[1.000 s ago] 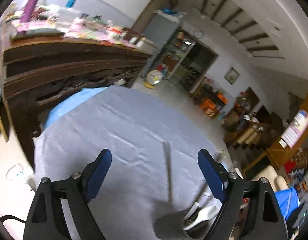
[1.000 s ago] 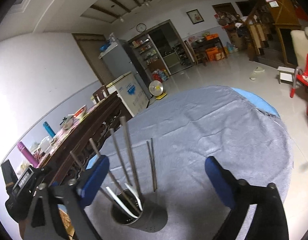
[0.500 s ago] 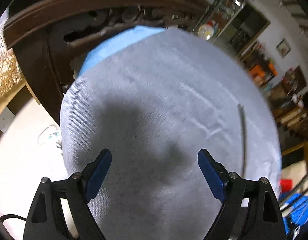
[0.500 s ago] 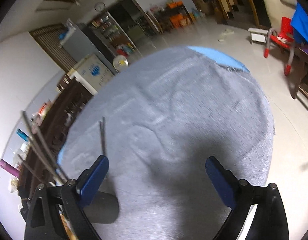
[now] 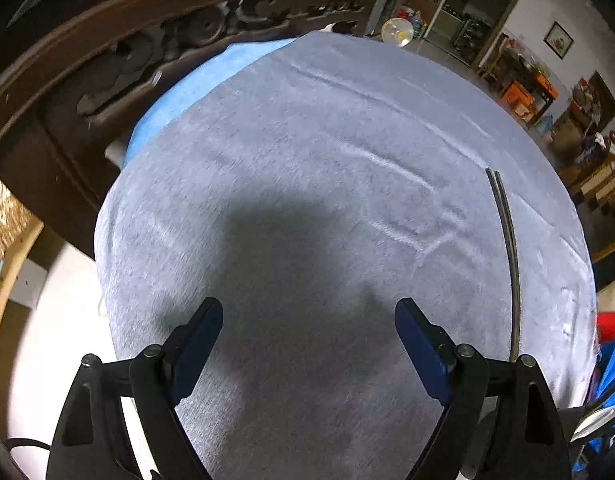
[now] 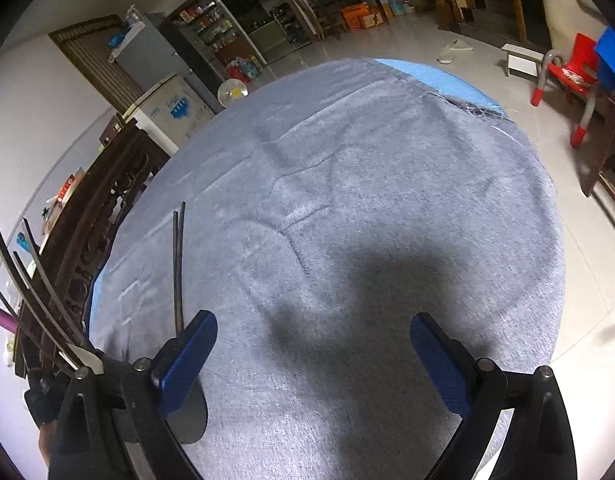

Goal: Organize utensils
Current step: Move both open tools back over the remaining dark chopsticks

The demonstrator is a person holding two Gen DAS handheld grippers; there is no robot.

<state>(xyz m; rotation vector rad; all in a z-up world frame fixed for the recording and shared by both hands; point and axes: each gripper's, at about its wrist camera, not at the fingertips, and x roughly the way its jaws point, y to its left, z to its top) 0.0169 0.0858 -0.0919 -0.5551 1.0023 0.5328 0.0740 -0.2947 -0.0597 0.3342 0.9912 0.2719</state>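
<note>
A pair of dark chopsticks [image 5: 509, 252] lies side by side on the grey cloth of the round table [image 5: 307, 140], to the right of my left gripper [image 5: 308, 316]. That gripper is open with nothing between its blue pads. In the right wrist view the same chopsticks [image 6: 178, 268] lie just beyond the left pad of my right gripper [image 6: 313, 330], which is open and holds nothing. A dark utensil holder [image 6: 191, 412] stands low on the left, half hidden by that finger. Several chopsticks [image 6: 31, 292] and a white spoon [image 6: 85, 356] rise from it.
A carved dark wooden sideboard [image 5: 119, 60] stands close along the far left edge of the table. A blue cover [image 6: 431, 76] shows under the grey cloth. On the tiled floor beyond stand a red chair [image 6: 567, 76], a small fan [image 6: 232, 92] and shelves.
Both grippers have tipped downward and sunk toward the table, so the room has slid out of view and the cloth fills the frames. The holder has slid to the lower edge of both views.
</note>
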